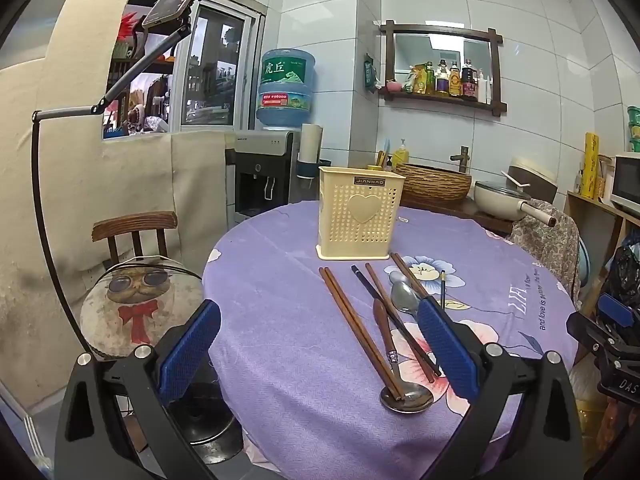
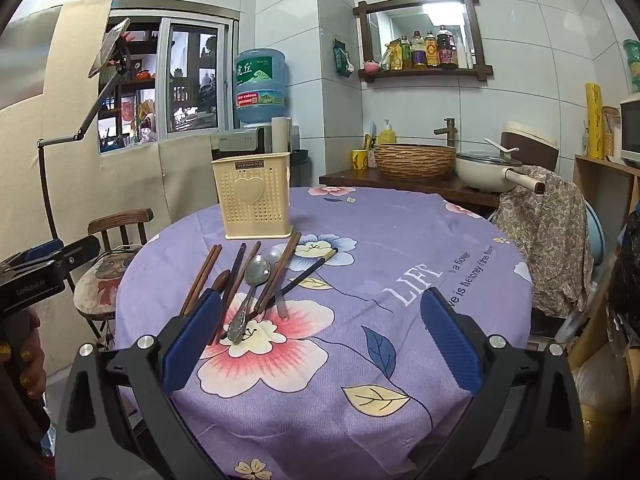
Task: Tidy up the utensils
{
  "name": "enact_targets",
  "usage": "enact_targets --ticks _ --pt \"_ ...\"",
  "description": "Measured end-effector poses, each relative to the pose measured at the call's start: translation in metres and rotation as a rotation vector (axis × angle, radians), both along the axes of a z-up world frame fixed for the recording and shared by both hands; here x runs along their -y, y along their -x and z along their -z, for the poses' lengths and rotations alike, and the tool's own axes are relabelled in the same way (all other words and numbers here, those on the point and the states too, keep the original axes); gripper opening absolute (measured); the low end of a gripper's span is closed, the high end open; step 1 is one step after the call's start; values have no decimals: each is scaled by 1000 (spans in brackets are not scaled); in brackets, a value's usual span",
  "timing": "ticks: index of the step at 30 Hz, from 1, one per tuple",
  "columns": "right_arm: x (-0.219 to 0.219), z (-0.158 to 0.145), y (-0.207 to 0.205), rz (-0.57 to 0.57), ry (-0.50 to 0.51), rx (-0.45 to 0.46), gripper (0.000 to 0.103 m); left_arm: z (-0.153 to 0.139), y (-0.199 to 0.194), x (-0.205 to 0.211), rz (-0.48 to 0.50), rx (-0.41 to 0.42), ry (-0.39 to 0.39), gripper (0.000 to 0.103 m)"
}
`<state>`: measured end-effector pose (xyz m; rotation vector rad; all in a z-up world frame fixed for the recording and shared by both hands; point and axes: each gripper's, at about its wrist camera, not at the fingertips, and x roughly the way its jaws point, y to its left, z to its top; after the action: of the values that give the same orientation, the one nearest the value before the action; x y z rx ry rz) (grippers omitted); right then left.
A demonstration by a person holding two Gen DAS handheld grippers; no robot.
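Purple flowered cloth covers the round surface (image 1: 280,320). Cream plastic holder (image 1: 359,213) stands upright at frame centre, with chopsticks (image 1: 360,332) and spoons (image 1: 404,296) lying loose just below it. Left claw (image 1: 320,348) and right claw (image 2: 320,340) both gape wide, empty.

We count one cream holder (image 1: 359,213), three spoons (one of them wooden (image 1: 383,322); the others are metal (image 1: 405,295) (image 1: 406,397)), several brown chopsticks (image 1: 356,326) overlapping, and two dark chopsticks (image 2: 310,276).
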<state>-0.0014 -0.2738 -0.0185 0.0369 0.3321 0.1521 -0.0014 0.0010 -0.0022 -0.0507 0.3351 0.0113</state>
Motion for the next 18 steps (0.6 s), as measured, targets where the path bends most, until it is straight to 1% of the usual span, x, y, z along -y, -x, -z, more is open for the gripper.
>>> enact_targets --ticks 18 --pt "-2 4 -1 -1 0 -6 98 -1 0 1 -1 -2 -3 97"
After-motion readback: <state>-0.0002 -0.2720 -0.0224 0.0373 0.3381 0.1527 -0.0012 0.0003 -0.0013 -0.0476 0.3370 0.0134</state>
